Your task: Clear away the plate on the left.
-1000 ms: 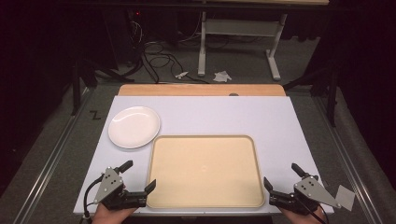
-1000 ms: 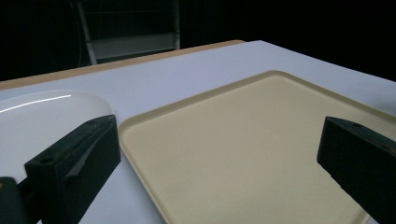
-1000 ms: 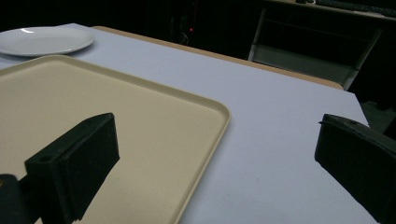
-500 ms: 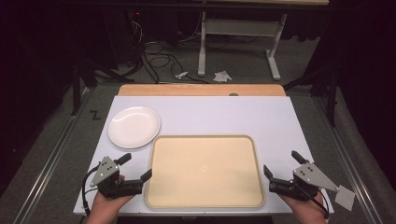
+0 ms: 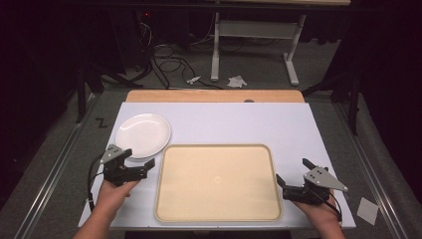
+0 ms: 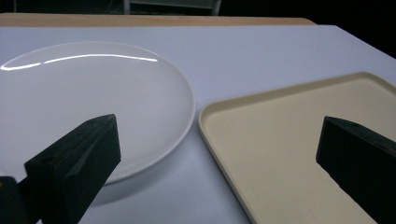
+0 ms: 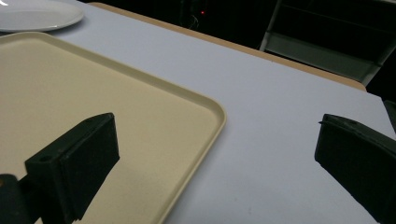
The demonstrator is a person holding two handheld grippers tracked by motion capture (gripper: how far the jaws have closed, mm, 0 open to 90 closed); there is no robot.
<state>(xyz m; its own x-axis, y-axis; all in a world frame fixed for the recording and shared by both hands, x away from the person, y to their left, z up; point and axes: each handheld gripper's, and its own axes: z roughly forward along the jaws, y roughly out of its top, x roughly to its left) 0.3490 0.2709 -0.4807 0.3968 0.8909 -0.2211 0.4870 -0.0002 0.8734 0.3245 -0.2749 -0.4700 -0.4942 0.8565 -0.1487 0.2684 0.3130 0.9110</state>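
Left gripper [image 5: 142, 168] hangs open just near of the plate [image 5: 143, 135], the closer hand to it; right gripper [image 5: 293, 179], also open, sits right of the tray [image 5: 217, 217].

Round white plate [image 5: 143, 135] lying flat, far left, just beside large beige tray [image 5: 217, 182] flat at near centre

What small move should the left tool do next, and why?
Probably ease the left tool forward so its open jaws straddle the near rim of the white plate. It points at the plate, holds nothing, and the beige tray beside it lies empty.
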